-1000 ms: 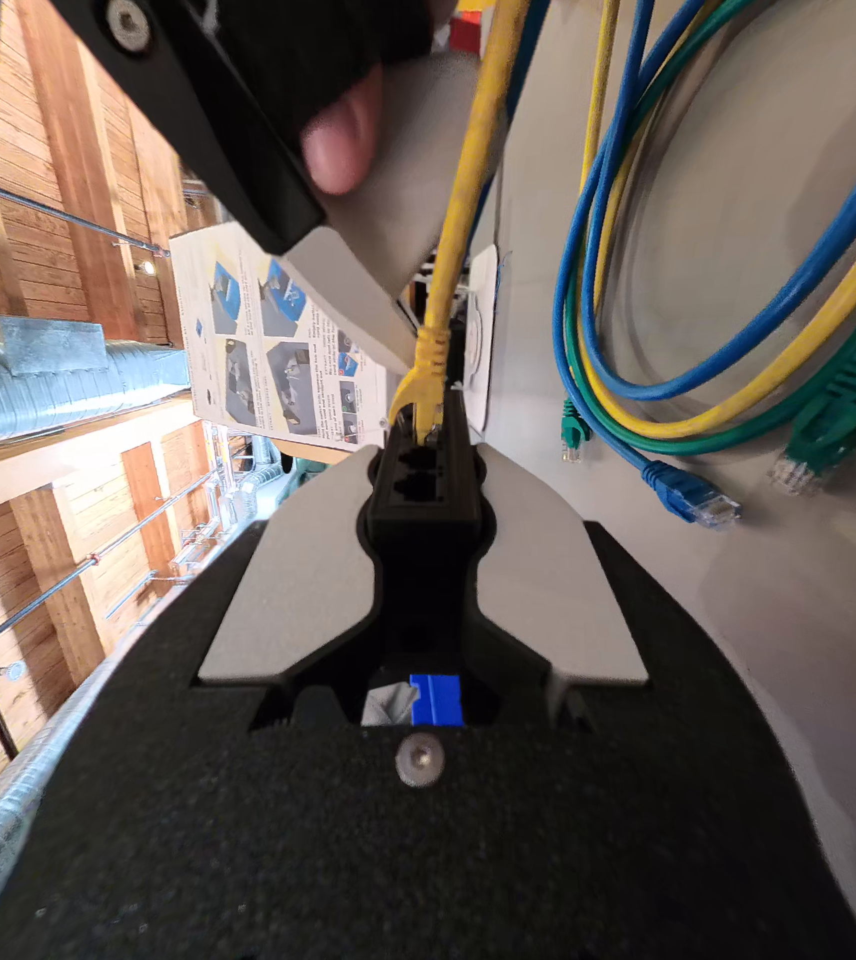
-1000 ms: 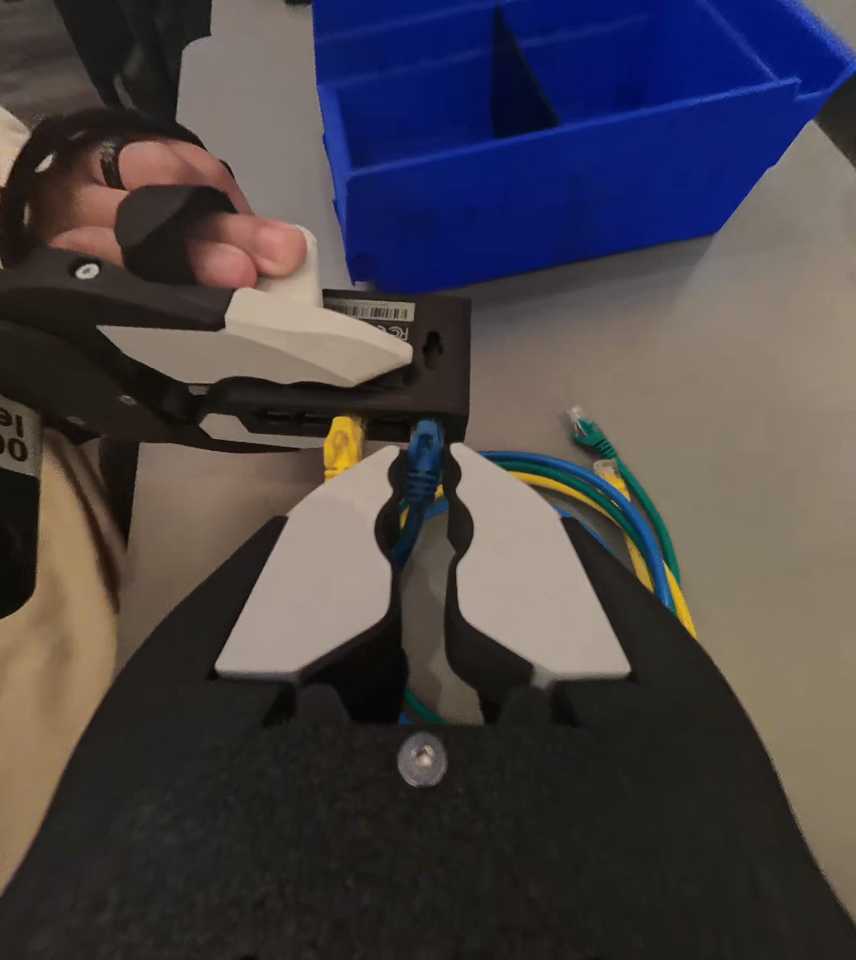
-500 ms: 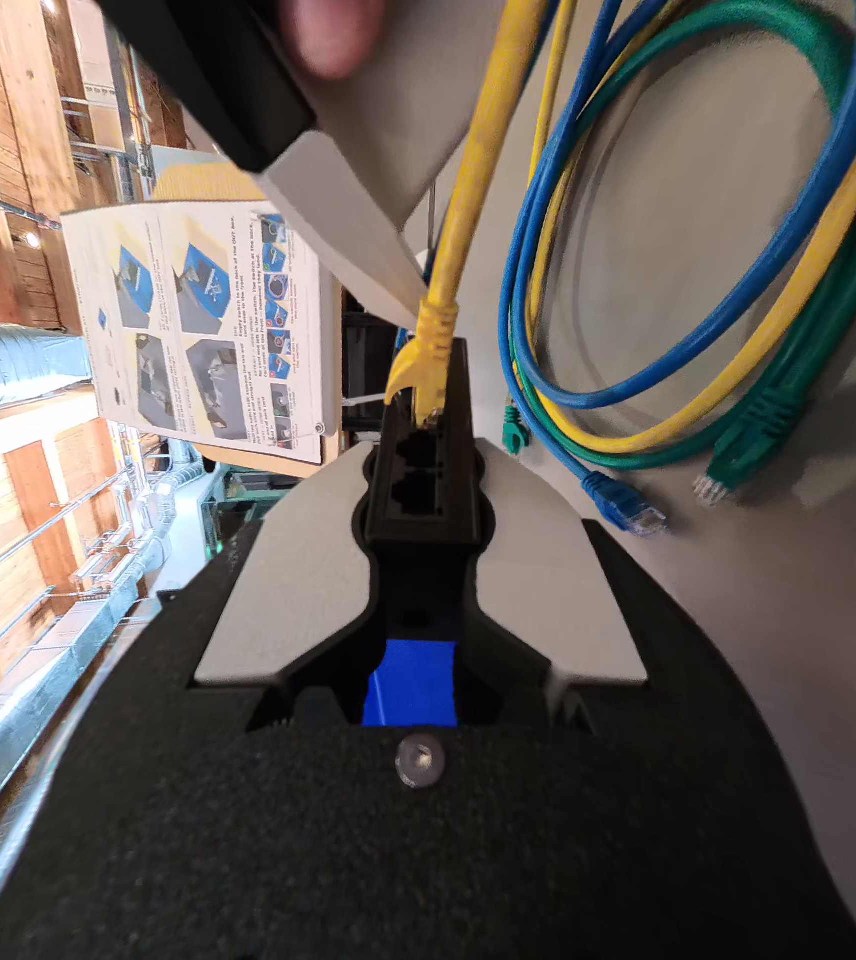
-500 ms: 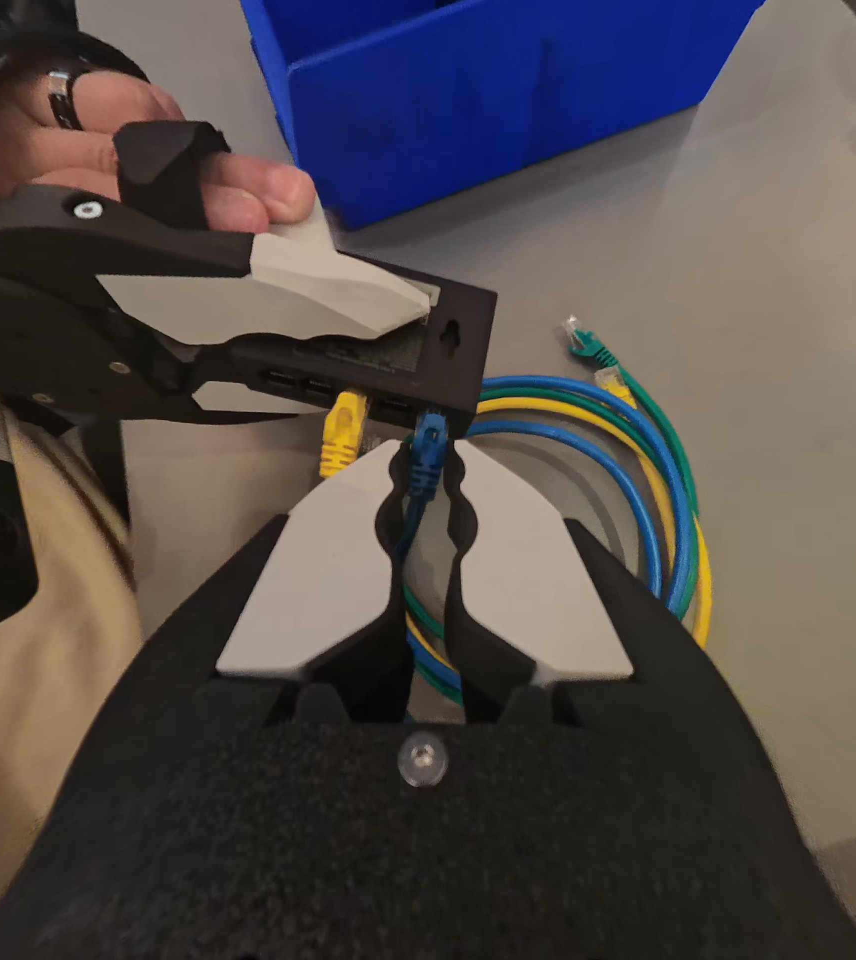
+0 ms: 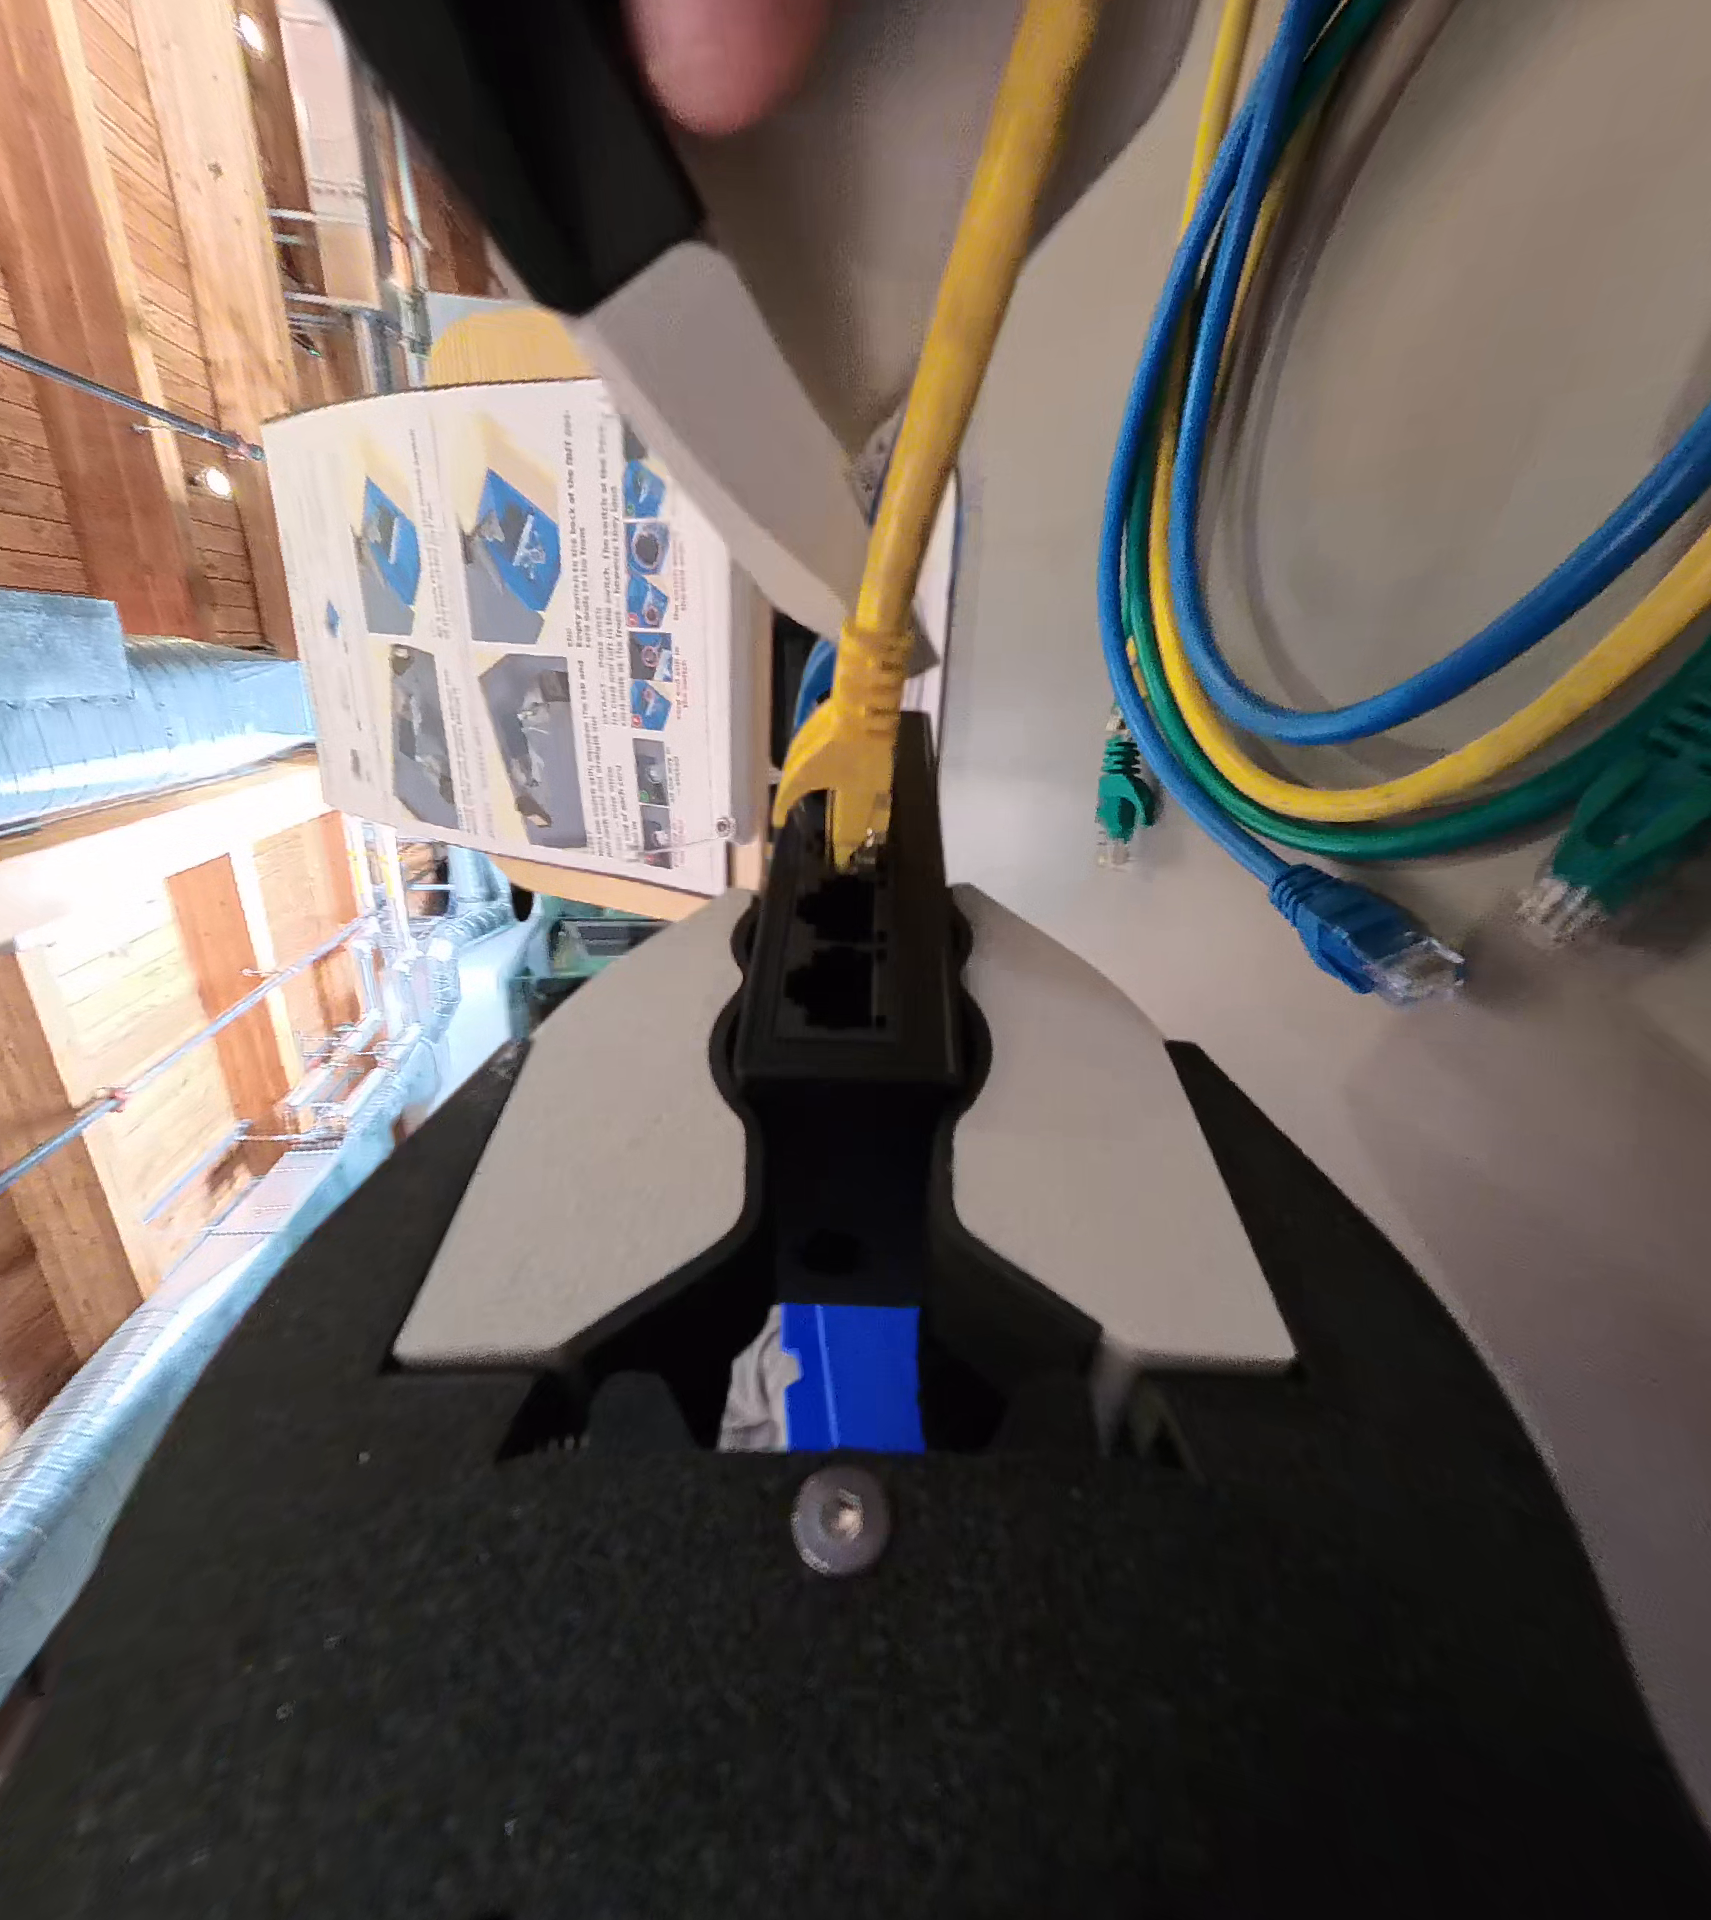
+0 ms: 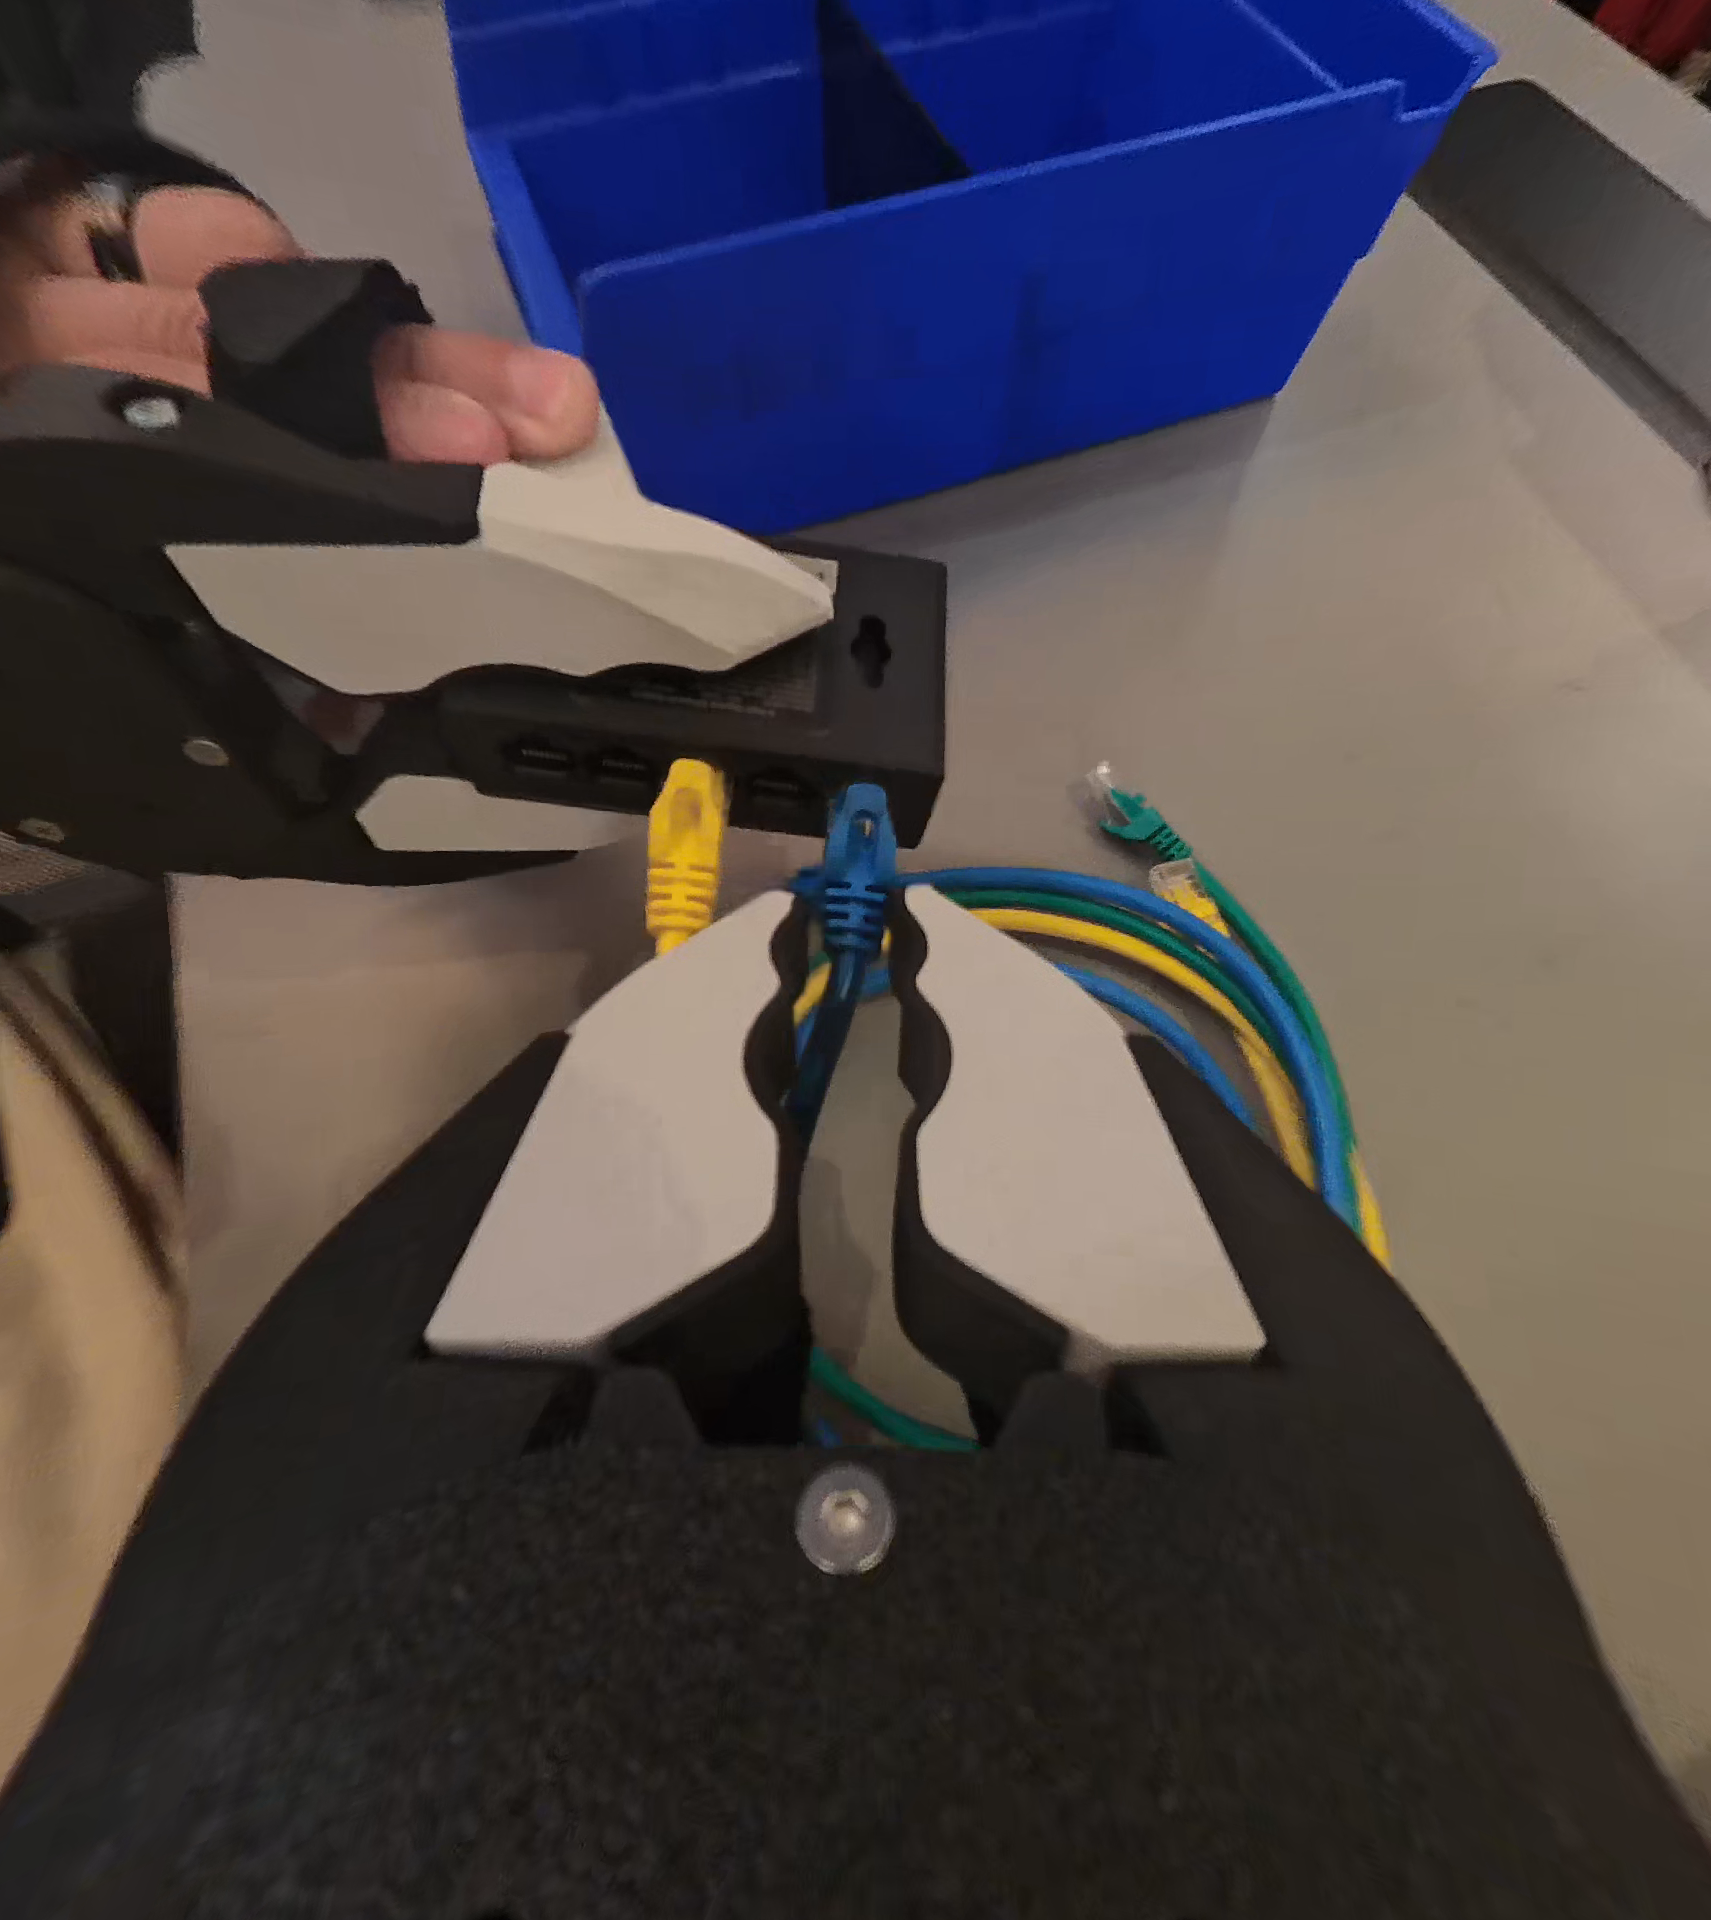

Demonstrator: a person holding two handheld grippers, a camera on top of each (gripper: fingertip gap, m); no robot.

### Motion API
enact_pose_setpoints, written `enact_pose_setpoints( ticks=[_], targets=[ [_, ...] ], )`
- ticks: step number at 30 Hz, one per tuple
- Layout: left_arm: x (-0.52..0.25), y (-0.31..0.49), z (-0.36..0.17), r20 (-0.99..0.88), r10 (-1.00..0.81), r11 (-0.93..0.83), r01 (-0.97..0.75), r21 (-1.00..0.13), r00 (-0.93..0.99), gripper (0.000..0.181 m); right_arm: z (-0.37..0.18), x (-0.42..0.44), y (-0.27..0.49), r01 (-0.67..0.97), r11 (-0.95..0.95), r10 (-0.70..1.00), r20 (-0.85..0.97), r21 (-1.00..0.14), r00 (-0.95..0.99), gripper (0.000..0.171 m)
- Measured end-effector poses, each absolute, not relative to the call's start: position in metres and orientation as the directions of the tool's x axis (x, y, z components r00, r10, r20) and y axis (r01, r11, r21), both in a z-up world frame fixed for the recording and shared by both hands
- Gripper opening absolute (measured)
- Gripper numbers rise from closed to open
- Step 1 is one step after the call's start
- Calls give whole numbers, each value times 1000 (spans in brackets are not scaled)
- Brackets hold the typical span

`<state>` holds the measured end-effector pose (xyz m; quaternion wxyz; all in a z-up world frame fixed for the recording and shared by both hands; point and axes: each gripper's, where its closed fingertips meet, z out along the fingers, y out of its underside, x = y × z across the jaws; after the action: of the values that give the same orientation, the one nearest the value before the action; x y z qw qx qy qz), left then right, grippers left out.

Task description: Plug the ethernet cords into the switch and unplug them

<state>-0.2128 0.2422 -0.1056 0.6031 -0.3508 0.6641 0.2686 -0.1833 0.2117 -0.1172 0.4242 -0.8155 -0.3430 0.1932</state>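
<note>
Nearest to me, my right hand-held gripper [image 6: 846,935] has its fingers drawn close around the blue ethernet cord [image 6: 851,883], just behind its boot; whether they truly pinch it I cannot tell, since a narrow gap shows on each side. That blue plug sits at the end port of the black switch [image 6: 872,665], though I cannot tell how deep it is seated. Beside it, one port over, the yellow ethernet cord [image 6: 685,842] is plugged in.

My left hand-held gripper [image 5: 851,997] is clamped on the switch, one grey finger on each broad face, holding it clear of the grey worktop [image 6: 1453,727]. In its own view two free ports face me, with the yellow plug beyond them.

Just past the switch, a loose coil of blue, yellow and green cords [image 6: 1246,997] lies on the worktop, a green plug [image 6: 1126,810] at its far end. Farther back, toward the worktop's far edge, stands a blue divided bin [image 6: 934,343].
</note>
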Motion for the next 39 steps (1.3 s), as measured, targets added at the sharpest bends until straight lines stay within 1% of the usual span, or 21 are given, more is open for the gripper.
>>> enact_pose_setpoints(
  ticks=[1, 3, 5, 6, 8, 9, 13, 16, 18, 22, 24, 29, 32, 37, 38, 39],
  targets=[
    [-213, 241, -102, -993, -115, 620, -783, -56, -20, 30, -115, -185, 211, 339, -443, 727, -110, -830, 678, 16],
    [-212, 234, -94, -1000, -31, 654, -756, -16, -6, 30, -109, -188, 208, 174, -579, 701, -378, -796, 604, 26],
    [-212, 228, -88, -1000, 22, 680, -733, 9, 9, 29, -102, -191, 199, 39, -750, 614, -673, -660, 413, 44],
    [-212, 225, -87, -999, 35, 689, -725, 13, 15, 30, -97, -193, 193, 9, -815, 555, -776, -579, 301, 46],
    [-214, 223, -83, -998, 64, 699, -715, 28, 23, 30, -94, -193, 187, 5, -868, 490, -856, -496, 163, 31],
    [-215, 223, -82, -997, 74, 701, -713, 34, 25, 30, -94, -192, 187, 6, -884, 464, -875, -468, 138, 26],
    [-215, 222, -80, -995, 99, 706, -706, 54, 23, 30, -80, -192, 190, 4, -936, 353, -935, -353, -20, 25],
    [-213, 221, -81, -994, 105, 703, -708, 63, 16, 30, -81, -196, 192, 52, -940, 338, -941, -338, -4, 23],
    [-214, 222, -80, -995, 98, 702, -710, 54, 20, 29, -83, -198, 194, 63, -942, 332, -943, -331, 10, 15],
    [-215, 227, -84, -996, 90, 690, -722, 58, 5, 29, -86, -199, 200, 49, -955, 292, -956, -292, 1, 15],
    [-214, 225, -88, -995, 94, 693, -718, 73, -10, 29, -92, -200, 202, 58, -954, 295, -955, -293, 26, 14],
    [-214, 224, -91, -995, 95, 686, -723, 85, -28, 30, -100, -200, 199, 83, -935, 351, -933, -345, 77, 12],
    [-213, 225, -91, -996, 87, 675, -734, 75, -22, 30, -100, -198, 201, 80, -924, 380, -919, -373, 108, 12],
    [-212, 225, -91, -998, 64, 659, -750, 47, -6, 29, -98, -197, 201, 104, -900, 436, -887, -424, 153, 12],
    [-212, 229, -94, -1000, 23, 647, -762, 18, -4, 30, -99, -197, 207, 59, -902, 430, -883, -427, 189, 12],
    [-212, 232, -94, -1000, -7, 646, -763, -14, 13, 29, -100, -197, 211, 48, -887, 458, -860, -460, 224, 12]
  ],
)
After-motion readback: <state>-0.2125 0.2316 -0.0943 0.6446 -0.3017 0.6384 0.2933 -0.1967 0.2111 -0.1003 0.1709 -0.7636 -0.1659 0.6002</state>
